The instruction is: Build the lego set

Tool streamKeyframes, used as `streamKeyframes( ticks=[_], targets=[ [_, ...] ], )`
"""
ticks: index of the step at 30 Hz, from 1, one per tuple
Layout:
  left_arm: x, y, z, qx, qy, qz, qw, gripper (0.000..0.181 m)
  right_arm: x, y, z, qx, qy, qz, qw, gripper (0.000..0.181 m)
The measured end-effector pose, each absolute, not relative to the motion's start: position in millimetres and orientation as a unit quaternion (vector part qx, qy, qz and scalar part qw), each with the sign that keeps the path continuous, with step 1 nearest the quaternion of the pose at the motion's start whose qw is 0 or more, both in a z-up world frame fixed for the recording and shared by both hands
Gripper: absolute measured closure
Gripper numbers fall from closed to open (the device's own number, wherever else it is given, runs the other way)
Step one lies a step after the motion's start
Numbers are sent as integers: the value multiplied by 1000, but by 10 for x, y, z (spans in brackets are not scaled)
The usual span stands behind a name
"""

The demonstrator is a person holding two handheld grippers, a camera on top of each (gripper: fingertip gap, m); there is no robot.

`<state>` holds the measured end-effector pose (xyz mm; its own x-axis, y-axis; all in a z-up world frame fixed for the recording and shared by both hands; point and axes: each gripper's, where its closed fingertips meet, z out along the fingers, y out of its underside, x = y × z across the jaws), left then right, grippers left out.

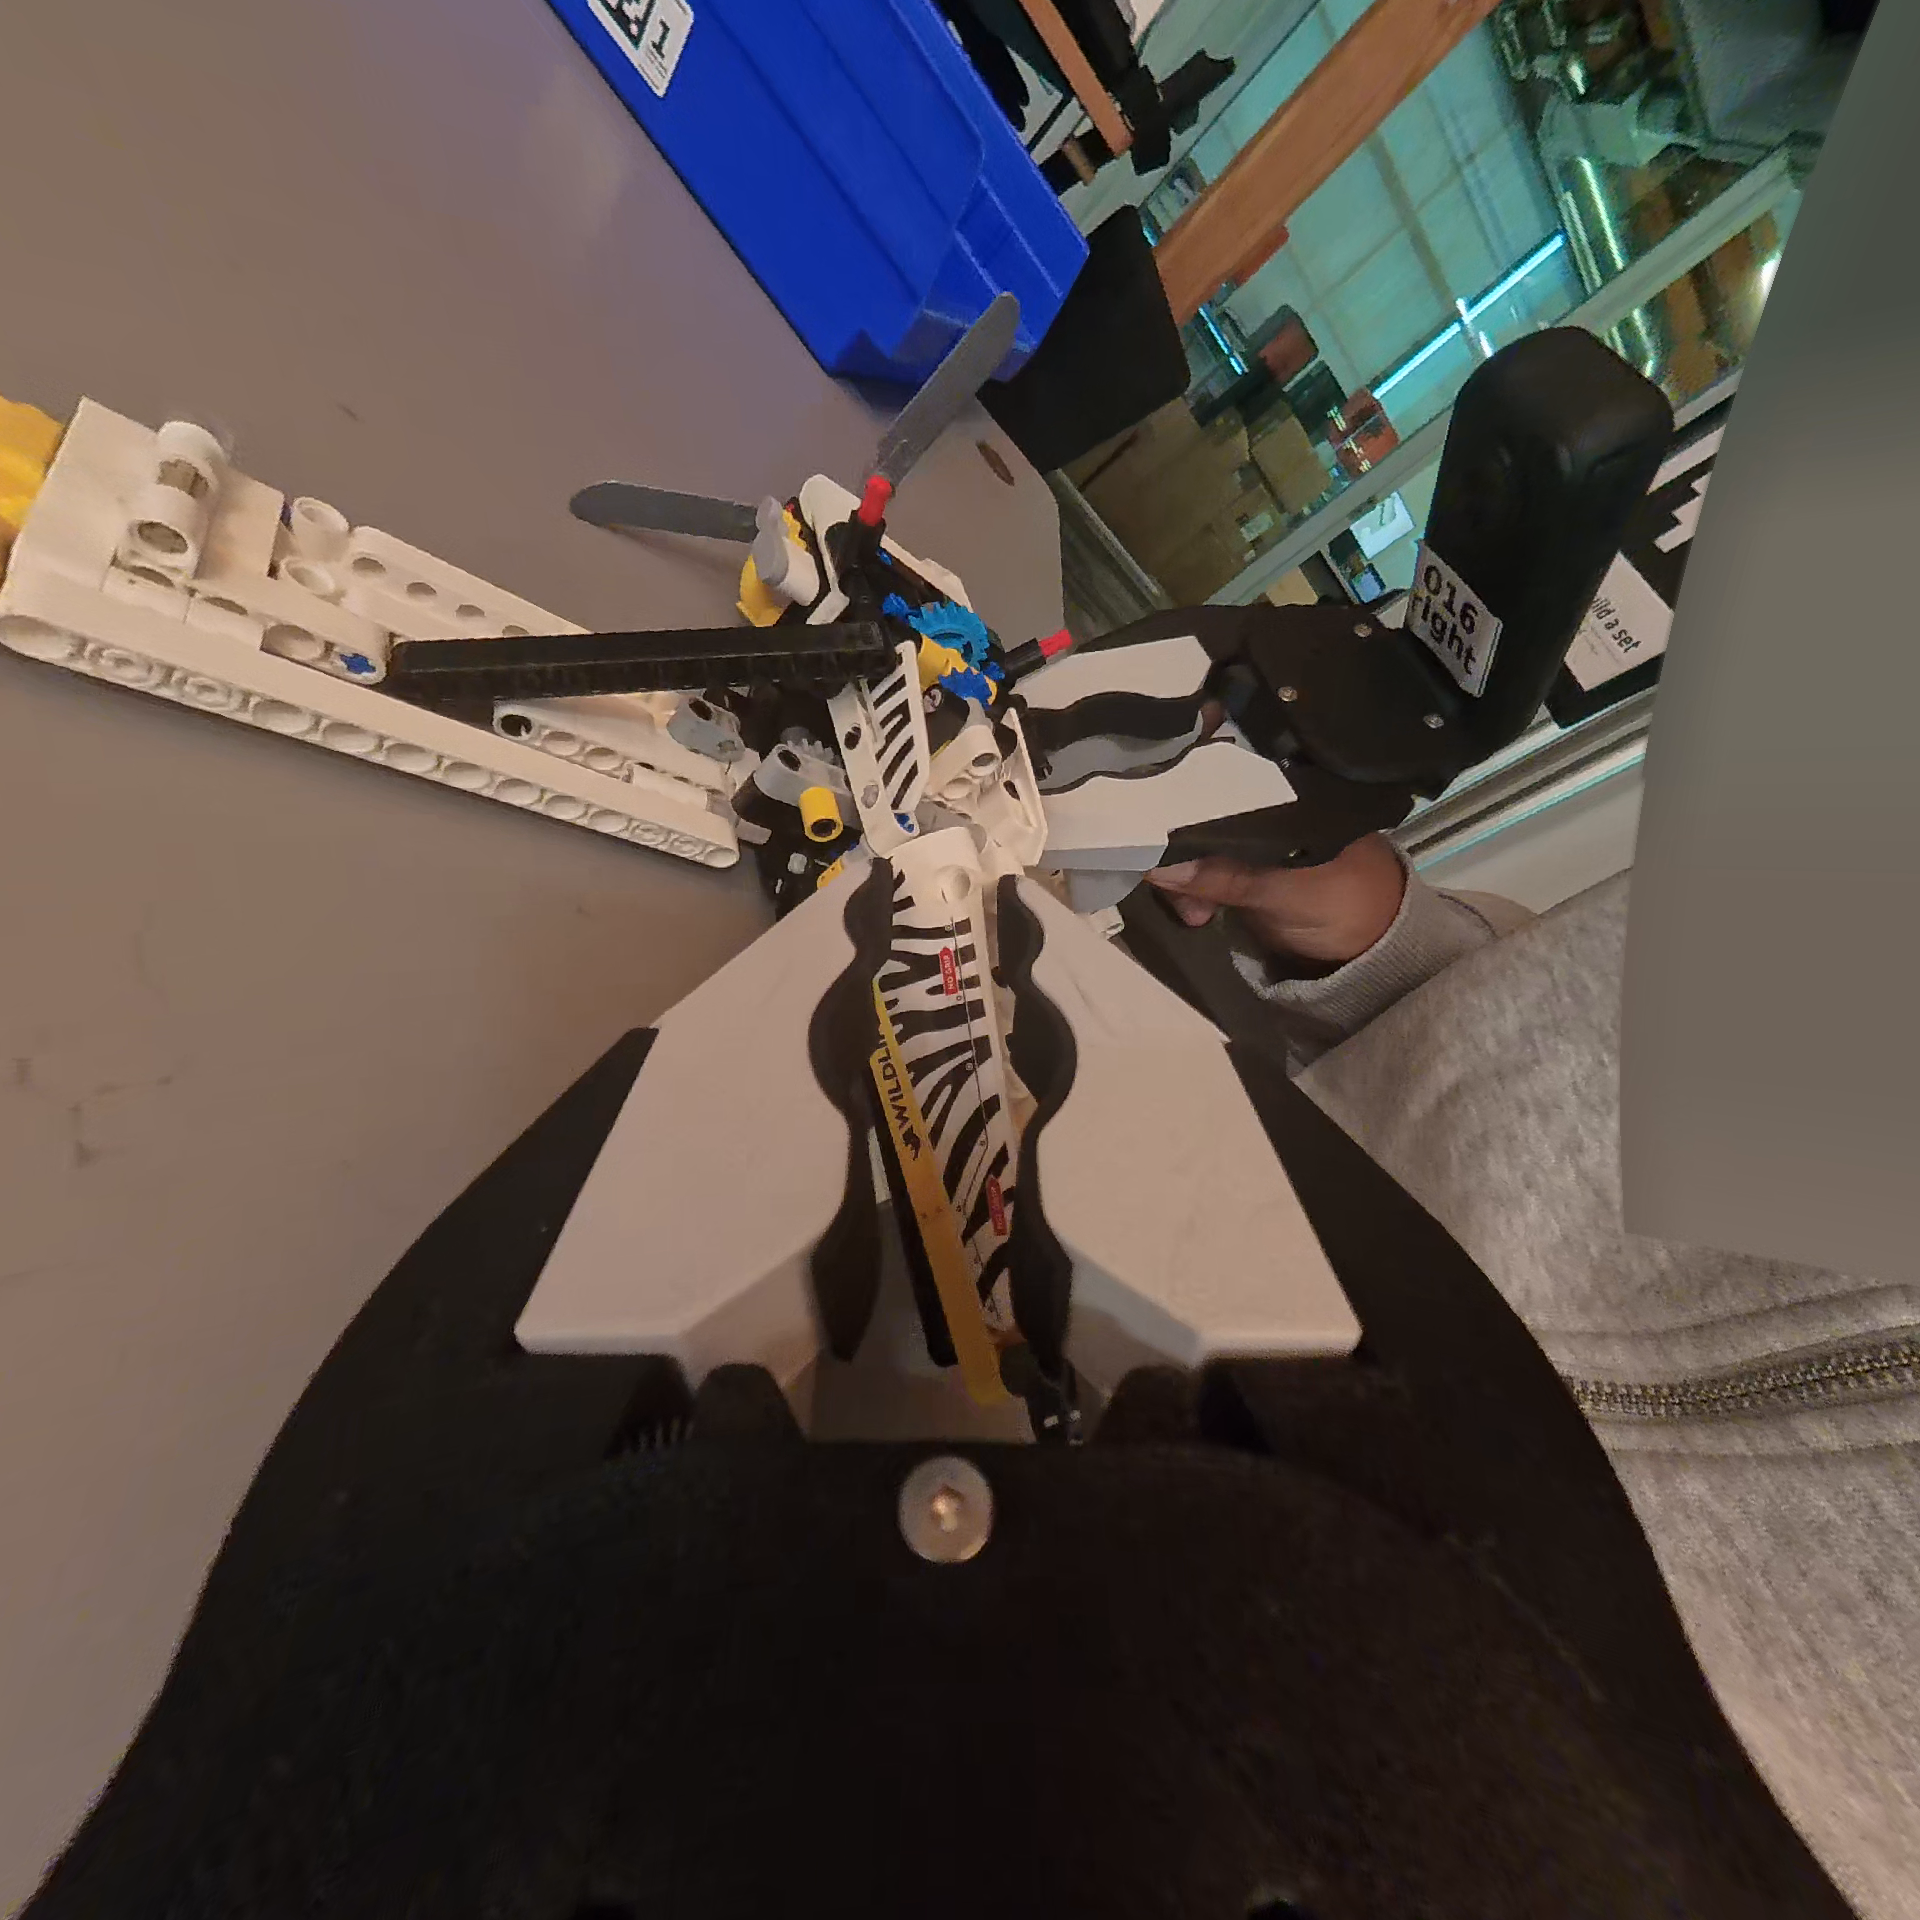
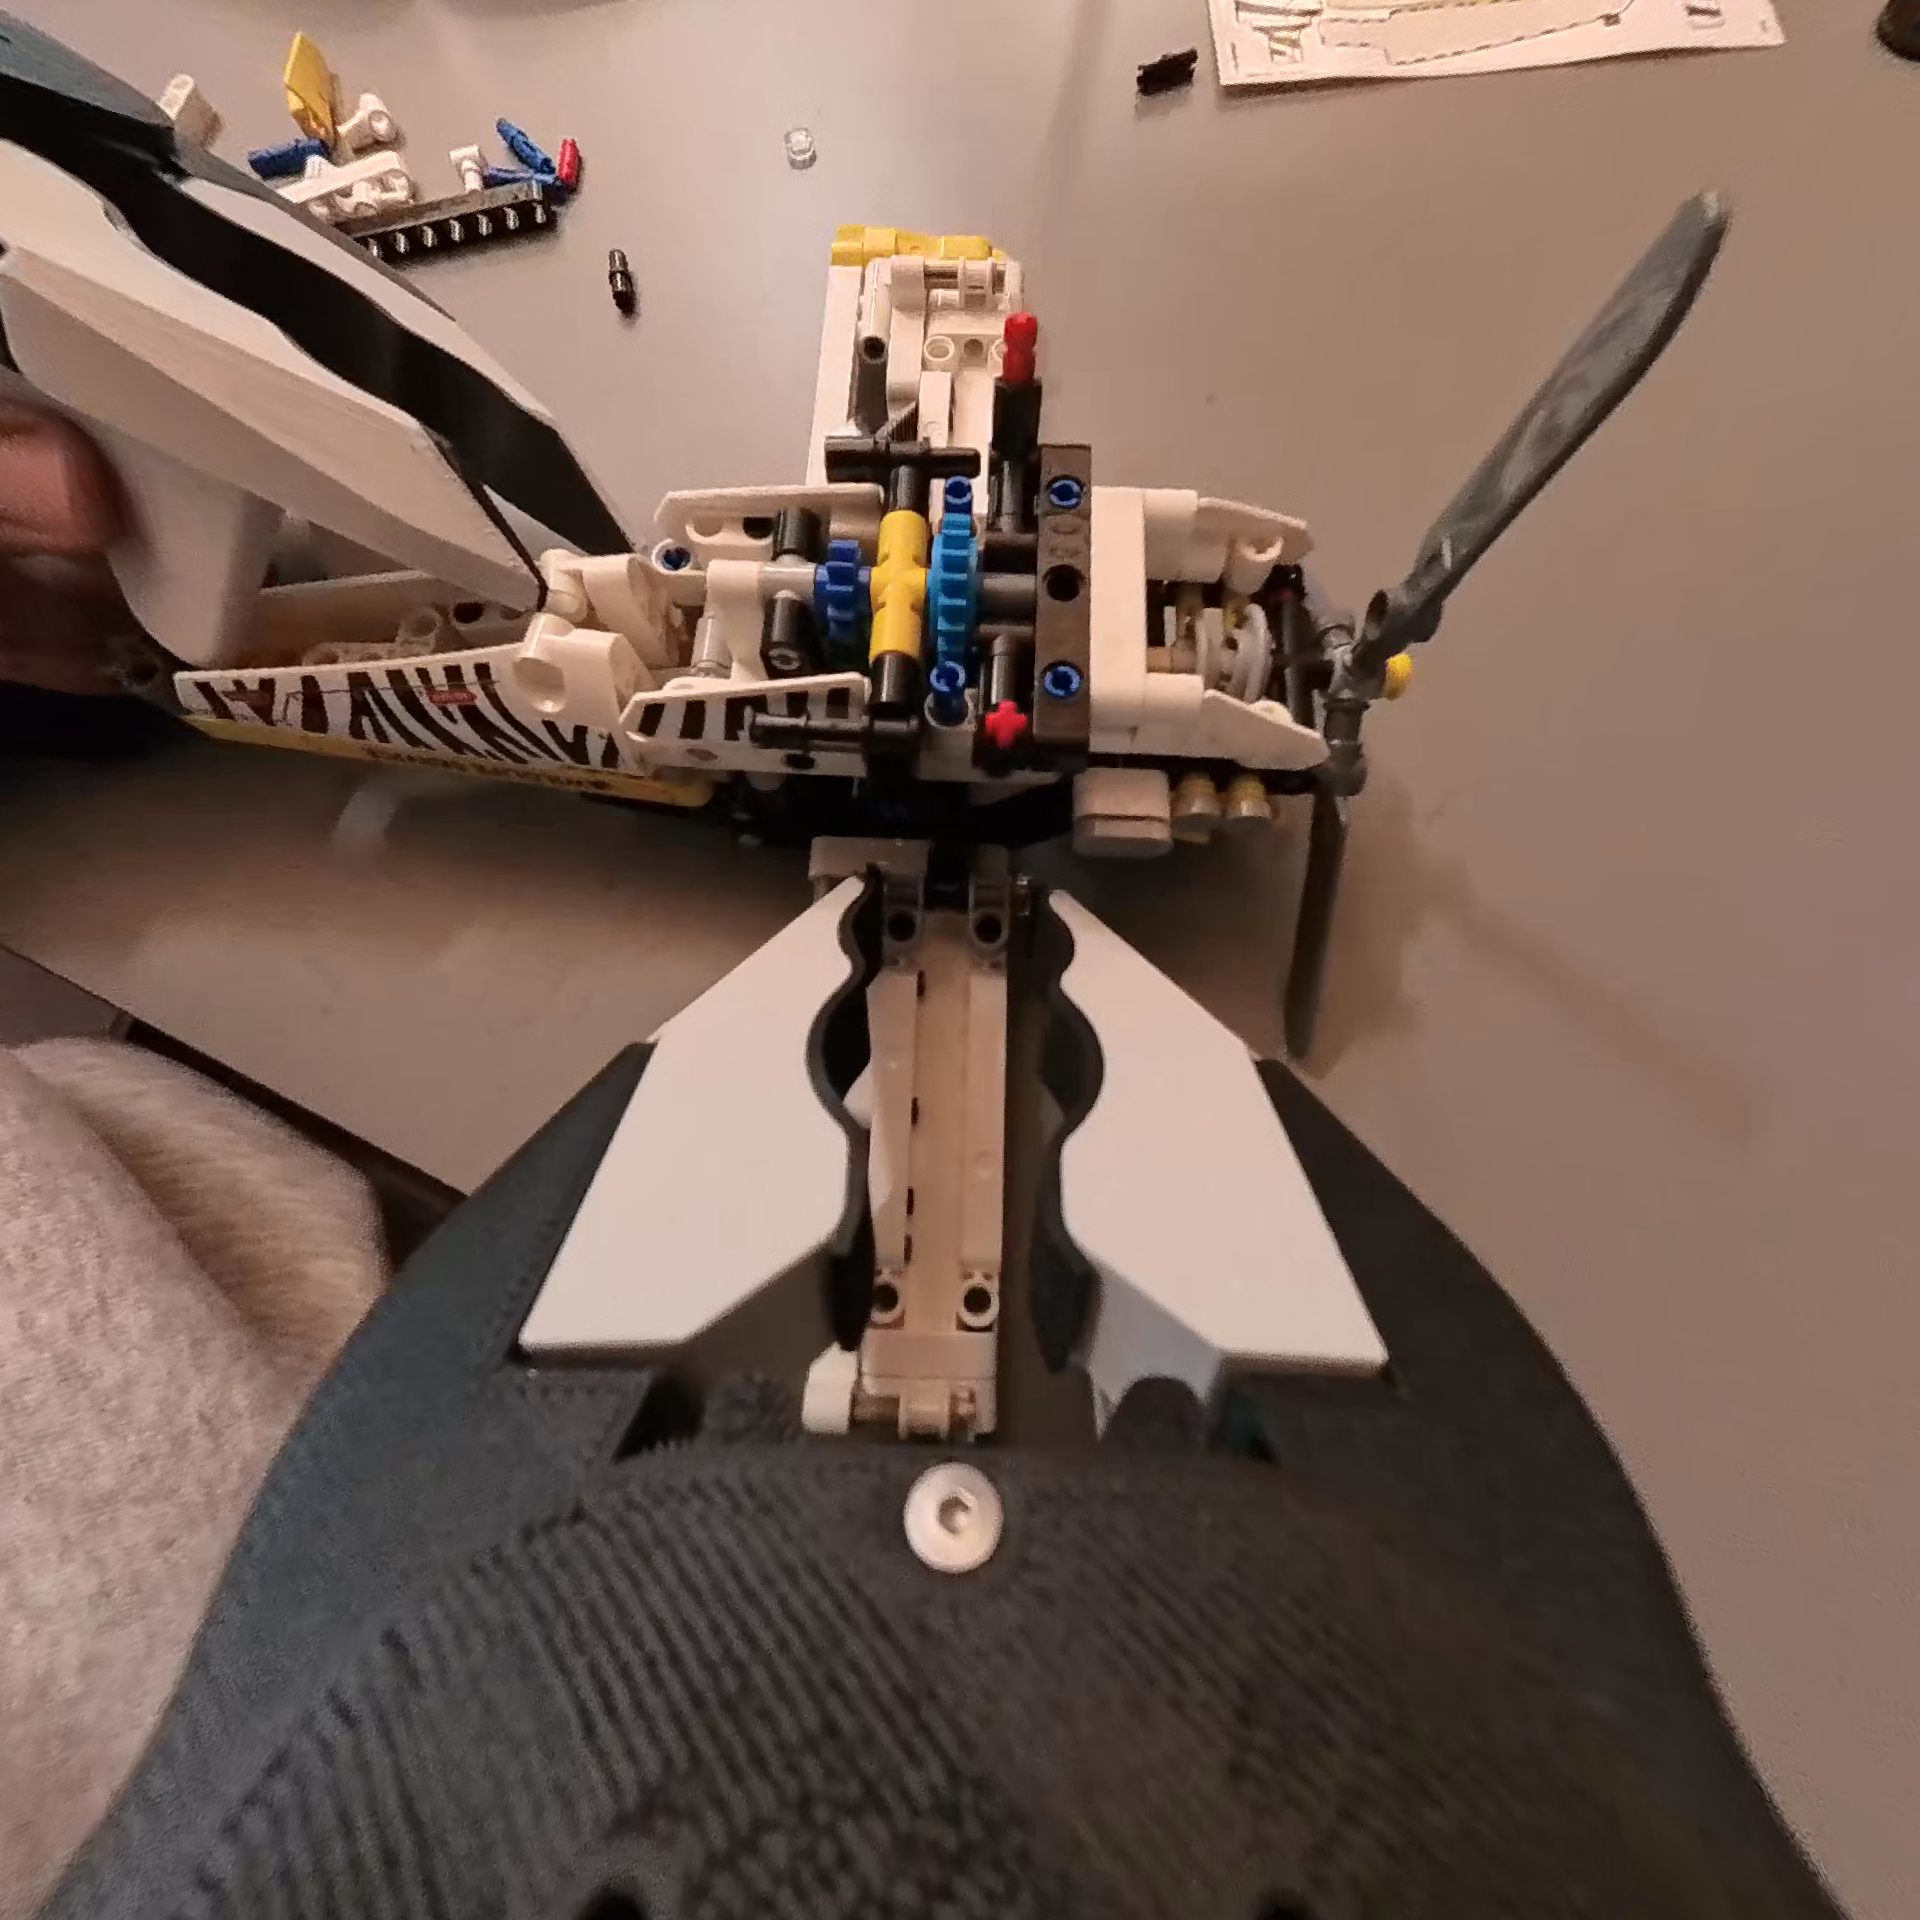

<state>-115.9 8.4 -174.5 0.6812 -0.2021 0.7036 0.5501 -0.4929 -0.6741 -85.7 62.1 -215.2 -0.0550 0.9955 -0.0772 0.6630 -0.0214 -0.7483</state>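
Observation:
A Lego plane model (image 2: 935,623) with zebra-striped panels, blue gears (image 2: 951,582) and a grey propeller (image 2: 1538,436) sits over the grey table (image 1: 260,1039). My left gripper (image 1: 940,883) is shut on the plane's striped tail fuselage (image 1: 945,1091). It also shows at the upper left of the right wrist view (image 2: 499,551). My right gripper (image 2: 940,894) is shut on the plane's near white wing (image 2: 935,1143). It also shows in the left wrist view (image 1: 1101,748). The far white wing (image 1: 312,623) reaches out over the table.
A blue bin (image 1: 852,177) stands at the table's back. Loose Lego parts (image 2: 416,177), a small black pin (image 2: 620,278), a clear round stud (image 2: 799,145) and an instruction sheet (image 2: 1486,31) lie beyond the plane. A person's grey sleeve (image 1: 1558,1091) is close on the right.

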Motion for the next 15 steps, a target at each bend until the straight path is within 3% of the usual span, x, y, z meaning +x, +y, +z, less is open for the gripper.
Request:
streamKeyframes(
  ticks=[8, 15],
  targets=[
    [-1171, 86, -1743, -773, -115, -383, 492, 163, -820, 652, -2094, -603, -684, 289, 292, 139],
    [-1172, 86, -1744, -773, -115, -384, 492, 163, -833, 651, -2108, -613, -670, 312, 281, 140]
  ],
)
